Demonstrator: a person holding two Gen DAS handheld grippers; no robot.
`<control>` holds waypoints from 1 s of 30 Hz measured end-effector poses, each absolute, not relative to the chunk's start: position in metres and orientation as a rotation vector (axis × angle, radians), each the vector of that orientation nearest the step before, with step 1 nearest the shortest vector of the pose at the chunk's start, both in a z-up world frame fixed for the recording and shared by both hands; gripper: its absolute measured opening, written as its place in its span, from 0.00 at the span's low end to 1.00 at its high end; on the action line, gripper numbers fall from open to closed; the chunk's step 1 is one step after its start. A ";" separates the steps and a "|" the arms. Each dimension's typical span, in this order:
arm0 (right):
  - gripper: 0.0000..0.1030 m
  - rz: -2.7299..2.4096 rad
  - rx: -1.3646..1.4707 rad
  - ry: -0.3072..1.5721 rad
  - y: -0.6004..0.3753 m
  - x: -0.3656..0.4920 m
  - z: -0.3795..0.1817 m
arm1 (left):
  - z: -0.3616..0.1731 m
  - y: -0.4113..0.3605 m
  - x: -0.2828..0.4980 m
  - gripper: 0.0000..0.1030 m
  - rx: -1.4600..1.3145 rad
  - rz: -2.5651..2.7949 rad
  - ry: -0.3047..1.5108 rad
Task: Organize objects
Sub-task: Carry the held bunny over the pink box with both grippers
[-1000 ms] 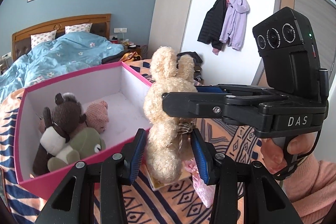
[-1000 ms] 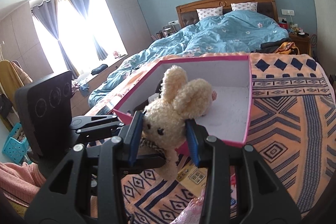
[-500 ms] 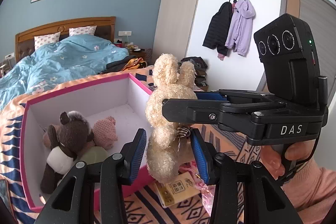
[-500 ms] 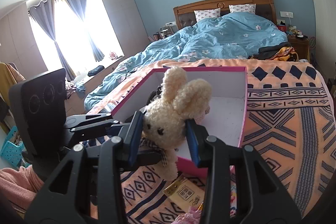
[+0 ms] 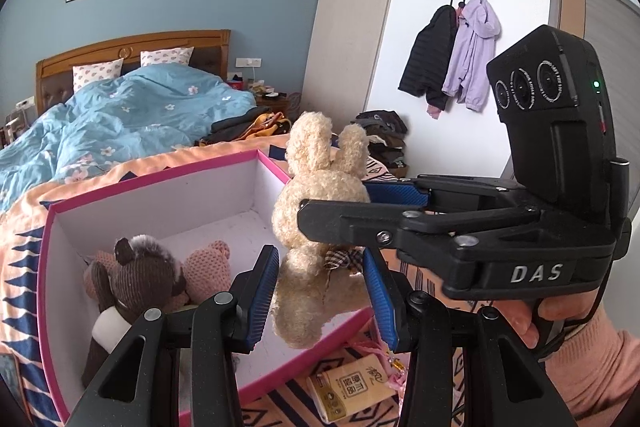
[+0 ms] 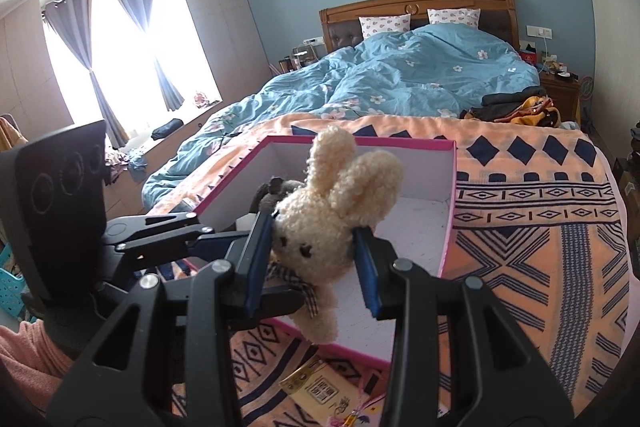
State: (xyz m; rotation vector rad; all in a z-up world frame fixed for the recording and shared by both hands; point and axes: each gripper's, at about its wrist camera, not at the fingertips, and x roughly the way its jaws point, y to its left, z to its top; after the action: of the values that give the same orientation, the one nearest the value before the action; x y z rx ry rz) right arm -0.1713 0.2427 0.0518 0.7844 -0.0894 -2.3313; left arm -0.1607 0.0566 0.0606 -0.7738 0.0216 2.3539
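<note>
- The right gripper [image 6: 314,259] is clamped on the head of the cream rabbit [image 6: 332,223], one blue ribbed pad pressed into each cheek; the toy hangs upright, ears up, legs dangling free.
- In the left wrist view the rabbit [image 5: 316,227] is held above the near right corner of the pink box [image 5: 160,179], its lower body hanging just over the rim.
- The left gripper [image 5: 320,295] has its jaws apart, one on each side of the rabbit's body; whether the pads touch the fur cannot be told.
- The right gripper [image 5: 360,215] crosses that view from the right, its black fingers lying level at the rabbit's neck.
- The far and right-hand floor of the box interior is bare white board (the walls are straight, with a thin pink edge along the top).
- The box's left near part holds a brown knitted bear [image 5: 132,275] and a pink knitted toy [image 5: 208,263], pressed together.
- Just ahead of the right gripper, below the box wall, a flat yellow card packet [image 6: 316,387] lies on the orange patterned blanket [image 6: 540,267], beside a small pink tasselled charm [image 5: 380,355].
- The rabbit's fur is curly and looped; a checked bow [image 5: 340,259] sits at its neck.
- Beyond the box lies a rumpled blue duvet [image 6: 400,79].
</note>
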 end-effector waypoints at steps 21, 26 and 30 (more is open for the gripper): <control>0.41 -2.344 0.906 -0.036 0.237 -0.207 0.018 | 0.033 0.066 -0.191 0.40 -0.890 2.361 0.017; 0.41 -2.340 0.937 -0.030 0.238 -0.212 0.010 | 0.026 0.069 -0.194 0.39 -0.914 2.354 0.020; 0.41 -2.340 0.966 -0.025 0.237 -0.216 0.003 | 0.021 0.071 -0.195 0.39 -0.934 2.351 0.028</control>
State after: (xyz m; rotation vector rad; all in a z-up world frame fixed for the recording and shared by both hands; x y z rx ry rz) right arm -0.2159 0.2371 0.0033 0.9657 -0.0250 -2.3396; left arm -0.1952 0.0712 0.0209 -0.9338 0.0284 2.3506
